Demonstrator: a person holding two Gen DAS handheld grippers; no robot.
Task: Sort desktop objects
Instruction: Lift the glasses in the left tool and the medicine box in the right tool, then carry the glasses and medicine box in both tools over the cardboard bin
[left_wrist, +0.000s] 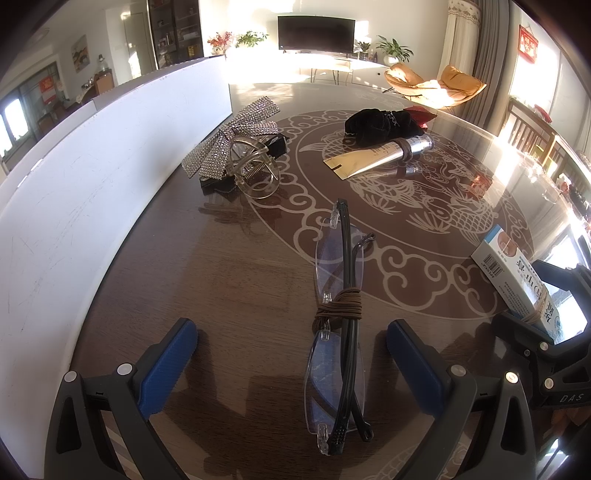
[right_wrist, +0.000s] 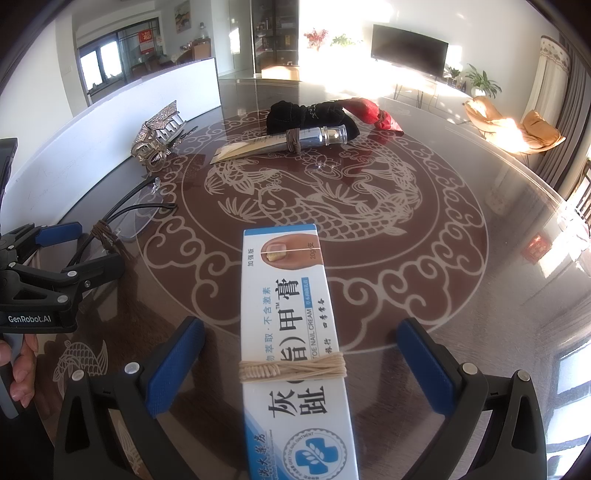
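The round glass-topped table (left_wrist: 229, 280) carries everything loose, so the sorting looks barely begun: nothing appears grouped or put away, and I cannot tell where sorted items are meant to go. A long white board (left_wrist: 85, 192) stands along the table's left side. The ointment box (right_wrist: 295, 354), bound with pale cord, lies between the spread fingers of the right gripper (right_wrist: 301, 363), which is not closed on it. The folded glasses (left_wrist: 338, 332), tied with brown cord, lie between the wide-open fingers of the left gripper (left_wrist: 291, 358), untouched. Further off wait a black cloth bundle (left_wrist: 380, 123), a banded cream tube (left_wrist: 380, 155), and a rhinestone bow (left_wrist: 229, 140) touching a clear hair claw (left_wrist: 255, 173). Nothing blocks either grasp.
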